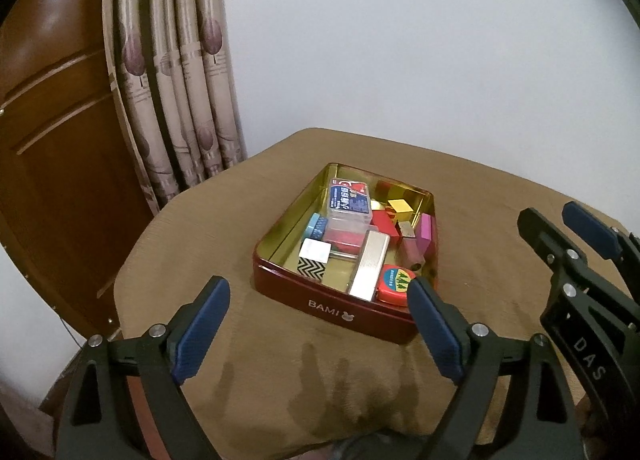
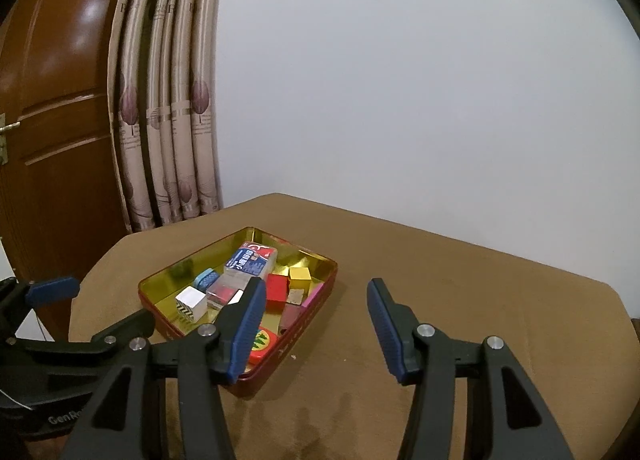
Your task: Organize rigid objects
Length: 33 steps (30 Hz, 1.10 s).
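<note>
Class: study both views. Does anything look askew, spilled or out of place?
Nothing has spilled; every item sits inside the red tin. Within it the pieces are jumbled, and the silver bar lies propped aslant across others.

Brown cloth-covered table [image 1: 248,195], lower half of frame. Patterned beige curtain [image 1: 172,71], upper left, hanging in folds. Glossy wooden door [image 1: 52,119], far left. Plain white wall [image 1: 420,39], upper right.

A brown cloth [image 1: 224,219] covers the worktop [image 2: 460,280]. One thing lies directly on it: an open red tin [image 1: 320,298], gold inside, marked BAMI, near the middle.
</note>
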{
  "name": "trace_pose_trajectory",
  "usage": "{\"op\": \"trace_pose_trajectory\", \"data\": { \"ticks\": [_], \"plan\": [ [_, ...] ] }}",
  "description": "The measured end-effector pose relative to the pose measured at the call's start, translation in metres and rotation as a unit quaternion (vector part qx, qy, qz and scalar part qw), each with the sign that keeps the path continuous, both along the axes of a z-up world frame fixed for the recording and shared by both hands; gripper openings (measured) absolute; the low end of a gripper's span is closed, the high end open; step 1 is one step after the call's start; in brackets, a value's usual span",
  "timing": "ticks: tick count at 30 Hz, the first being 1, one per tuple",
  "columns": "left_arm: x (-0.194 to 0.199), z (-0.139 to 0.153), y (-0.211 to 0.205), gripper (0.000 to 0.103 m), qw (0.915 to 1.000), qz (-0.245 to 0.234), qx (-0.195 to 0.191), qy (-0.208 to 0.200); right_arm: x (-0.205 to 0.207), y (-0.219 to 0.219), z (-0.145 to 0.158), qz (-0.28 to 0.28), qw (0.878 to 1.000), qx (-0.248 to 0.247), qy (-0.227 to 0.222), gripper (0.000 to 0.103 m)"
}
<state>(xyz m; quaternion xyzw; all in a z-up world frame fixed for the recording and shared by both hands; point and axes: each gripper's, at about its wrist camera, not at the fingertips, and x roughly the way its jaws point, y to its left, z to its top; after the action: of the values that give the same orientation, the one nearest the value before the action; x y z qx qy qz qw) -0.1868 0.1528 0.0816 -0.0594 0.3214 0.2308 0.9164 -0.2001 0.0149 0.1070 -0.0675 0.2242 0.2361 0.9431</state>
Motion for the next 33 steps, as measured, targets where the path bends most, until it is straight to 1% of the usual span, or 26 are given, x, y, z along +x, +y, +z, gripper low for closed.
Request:
{"op": "trace_pose_trajectory", "data": {
  "ticks": [6,10,16,23,25,33],
  "plan": [
    [0.003,-0.004,0.006,0.088,0.9999,0.0,-0.012,0.007,0.003,0.006,-0.004,0.003,1.0,-0.005,0.003,0.054],
    [0.006,-0.006,0.009,0.088,0.9998,0.003,-0.012,0.013,0.004,0.007,-0.005,-0.004,1.0,-0.01,-0.002,0.054],
    [0.01,-0.008,0.012,0.088,0.9998,0.003,-0.011,0.015,0.012,0.007,-0.007,-0.005,1.0,-0.004,0.008,0.054],
    [0.014,-0.008,0.016,0.089,0.9999,0.01,0.0,0.013,0.012,0.01,-0.009,-0.007,1.0,-0.011,0.0,0.054],
    [0.016,-0.007,0.017,0.091,0.9999,0.007,-0.001,0.011,0.013,0.01,-0.01,-0.004,1.0,-0.01,0.004,0.054],
    [0.02,-0.006,0.016,0.091,0.9999,0.007,0.009,0.012,0.017,0.007,-0.011,-0.012,1.0,-0.008,0.006,0.054]
  ]
}}
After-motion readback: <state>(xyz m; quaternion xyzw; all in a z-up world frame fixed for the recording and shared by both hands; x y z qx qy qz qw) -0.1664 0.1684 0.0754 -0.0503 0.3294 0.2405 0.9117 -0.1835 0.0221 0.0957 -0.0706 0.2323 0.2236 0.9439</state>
